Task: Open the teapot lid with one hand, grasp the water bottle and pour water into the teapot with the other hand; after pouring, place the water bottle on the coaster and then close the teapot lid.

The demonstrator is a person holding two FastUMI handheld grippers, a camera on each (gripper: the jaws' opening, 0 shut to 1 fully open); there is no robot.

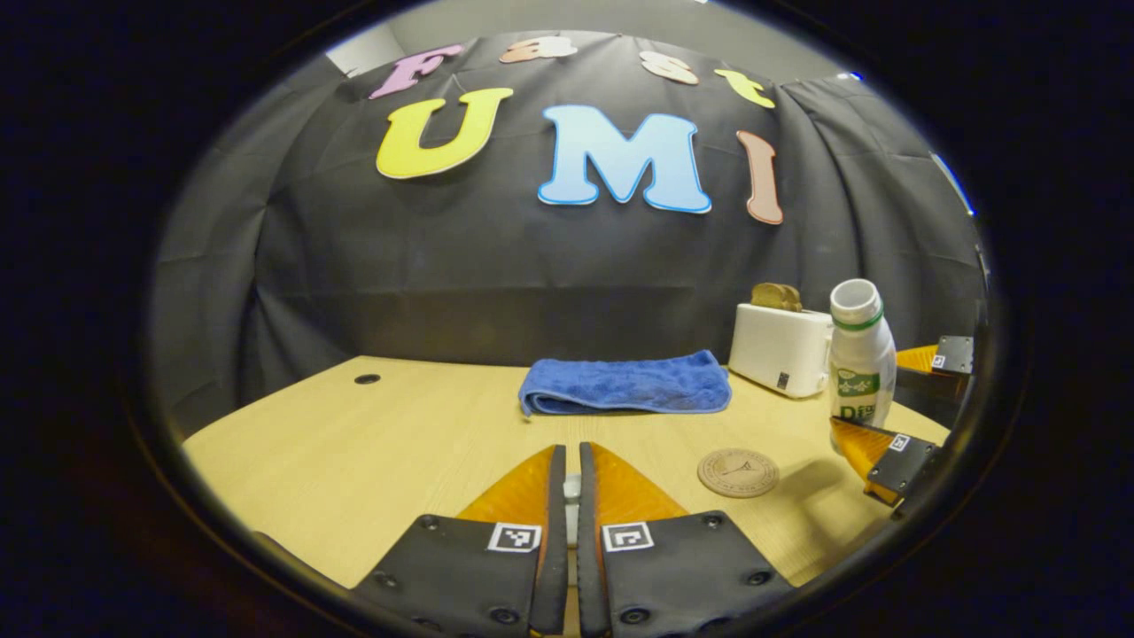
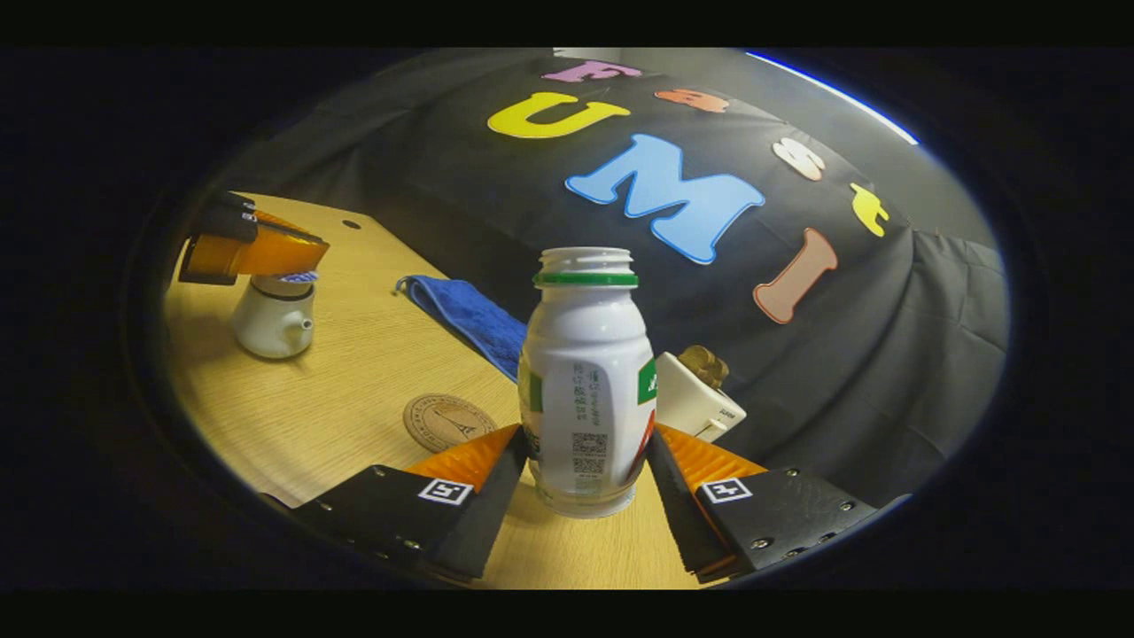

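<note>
Water bottle (image 2: 586, 381) sits pinched between my right fingers (image 2: 585, 461), uncapped. Left fingers (image 1: 571, 496) pressed on teapot lid (image 1: 572, 490). Risk: tilting early spills onto bench (image 2: 354, 372).

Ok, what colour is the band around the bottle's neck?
Green, on a white water bottle; clearest in the right gripper view.

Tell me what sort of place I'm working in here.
Probably a staged recording booth dressed as a kitchen or tea table: black cloth wall behind a light wooden table, which carries a white toaster, a folded blue towel, a teapot and a coaster.
</note>
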